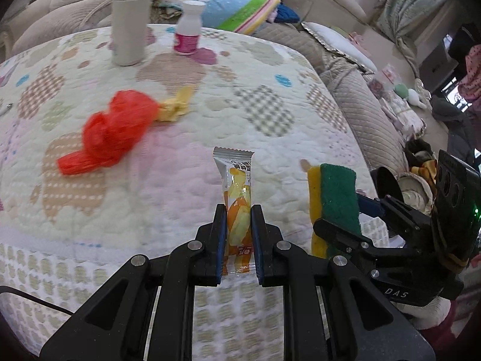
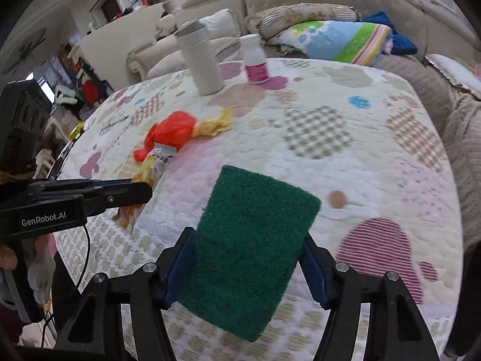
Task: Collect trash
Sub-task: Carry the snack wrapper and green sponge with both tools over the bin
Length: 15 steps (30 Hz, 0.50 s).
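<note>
My left gripper (image 1: 238, 210) is shut on a yellow-orange snack wrapper (image 1: 237, 186), which stands upright between the pads above the quilted table cover (image 1: 270, 75). To its right, my right gripper (image 1: 336, 225) is shut on a green and yellow scrubbing sponge (image 1: 338, 192). In the right wrist view the sponge's (image 2: 249, 249) green face fills the jaws of the right gripper (image 2: 249, 237), and the left gripper (image 2: 141, 189) holds the wrapper (image 2: 156, 162) at the left. A crumpled red plastic bag (image 1: 114, 129) and a yellow paper wad (image 1: 176, 105) lie on the cover further back.
A tall white tumbler (image 1: 130, 21) and a small white bottle with a pink label (image 1: 188, 30) stand at the table's far side. A small tan piece (image 2: 337, 199) lies beside the sponge. Sofas with cushions (image 2: 339, 42) ring the table.
</note>
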### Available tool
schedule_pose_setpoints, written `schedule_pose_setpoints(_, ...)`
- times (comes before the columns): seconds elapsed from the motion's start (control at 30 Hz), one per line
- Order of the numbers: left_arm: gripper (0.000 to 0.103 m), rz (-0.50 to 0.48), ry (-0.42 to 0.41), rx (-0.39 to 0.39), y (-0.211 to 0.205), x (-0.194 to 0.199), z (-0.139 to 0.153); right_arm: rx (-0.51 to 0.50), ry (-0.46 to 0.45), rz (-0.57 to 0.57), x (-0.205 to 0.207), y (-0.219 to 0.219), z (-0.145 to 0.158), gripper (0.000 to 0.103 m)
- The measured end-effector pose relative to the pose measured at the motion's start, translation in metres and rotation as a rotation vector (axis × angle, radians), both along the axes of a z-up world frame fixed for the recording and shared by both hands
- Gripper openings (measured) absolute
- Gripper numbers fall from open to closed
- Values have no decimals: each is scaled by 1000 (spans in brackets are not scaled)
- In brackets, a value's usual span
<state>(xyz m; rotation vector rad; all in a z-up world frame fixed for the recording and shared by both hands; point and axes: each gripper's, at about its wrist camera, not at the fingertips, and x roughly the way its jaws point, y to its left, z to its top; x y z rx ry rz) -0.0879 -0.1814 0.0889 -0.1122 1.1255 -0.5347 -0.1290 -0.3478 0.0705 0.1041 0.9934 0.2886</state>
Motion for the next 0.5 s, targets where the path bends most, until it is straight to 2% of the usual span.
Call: schedule_pose_setpoints(0.5, 13, -97, -16, 9, -84, -4, 3, -10, -10, -135, -18, -84, 6, 65)
